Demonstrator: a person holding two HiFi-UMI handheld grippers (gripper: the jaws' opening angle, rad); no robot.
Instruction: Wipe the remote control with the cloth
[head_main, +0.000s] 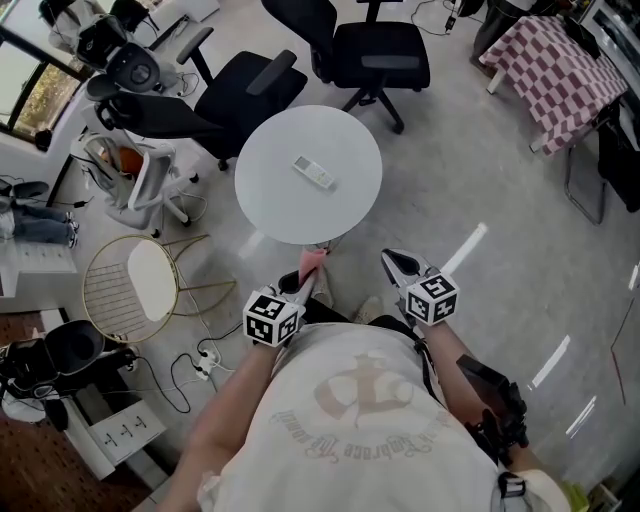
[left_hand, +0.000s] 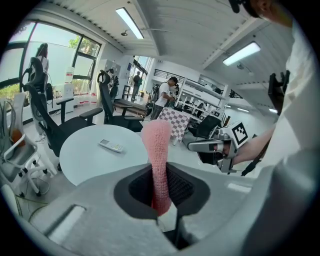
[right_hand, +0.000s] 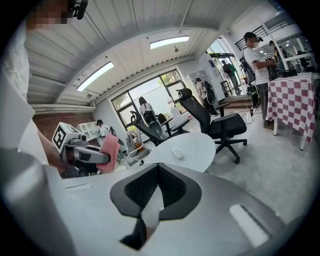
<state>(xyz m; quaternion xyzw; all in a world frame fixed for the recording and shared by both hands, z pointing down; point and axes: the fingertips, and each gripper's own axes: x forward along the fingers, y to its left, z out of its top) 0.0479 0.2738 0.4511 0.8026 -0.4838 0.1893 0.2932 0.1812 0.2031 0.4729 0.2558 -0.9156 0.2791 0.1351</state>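
The white remote control (head_main: 314, 171) lies near the middle of the round white table (head_main: 270, 205). Both grippers hover short of the table's near edge, apart from it. My left gripper (head_main: 305, 278) is shut on a pink cloth (head_main: 314, 261) that sticks up between its jaws; in the left gripper view the cloth (left_hand: 157, 150) stands as a tall roll, with the remote (left_hand: 111, 146) beyond it to the left. My right gripper (head_main: 392, 260) is shut with nothing in it. The right gripper view shows the remote (right_hand: 177, 153) on the table and the cloth (right_hand: 109, 153) in the left gripper.
Black office chairs (head_main: 240, 95) (head_main: 375, 50) stand behind the table. A gold wire chair (head_main: 135, 285) and floor cables (head_main: 200, 365) are at the left. A table with a checked cloth (head_main: 560, 75) is at the far right. People stand in the background (left_hand: 164, 97).
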